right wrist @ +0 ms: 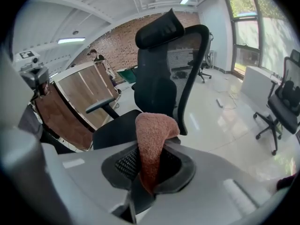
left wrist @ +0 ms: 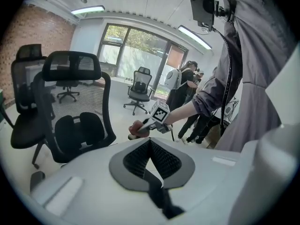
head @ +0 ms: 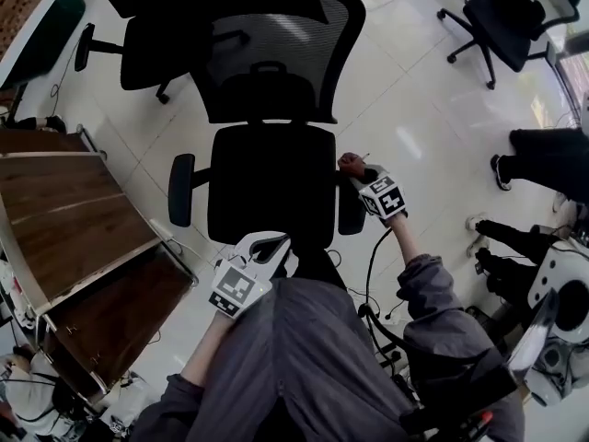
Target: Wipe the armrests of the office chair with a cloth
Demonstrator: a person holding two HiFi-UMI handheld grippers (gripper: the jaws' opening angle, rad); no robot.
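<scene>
Head view: black office chair [head: 271, 196] faces the person, seat in the middle, mesh back beyond it. Right gripper [head: 359, 175] is at the far end of the chair's armrest [head: 351, 215] on that same side. Its jaws are clamped on a reddish-brown cloth [head: 351, 164]. The cloth bunches out ahead of the jaw tips, over the back end of that armrest; real contact with the pad can't be told. Right gripper view: right gripper [right wrist: 150, 165] pinches the cloth [right wrist: 152, 139] between the pads, and the folded end stands up above the jaws, with the chair seat behind it. Left gripper [head: 267, 247] is at the chair's front edge, close to the person's lap, well apart from the other armrest [head: 181, 189]. Left gripper view: left gripper [left wrist: 151, 153] has its pads pressed together, nothing between them. Wooden desk [head: 64, 210] stands left of the chair. A second chair [head: 502, 17] stands far off to the right of the chair's back.
</scene>
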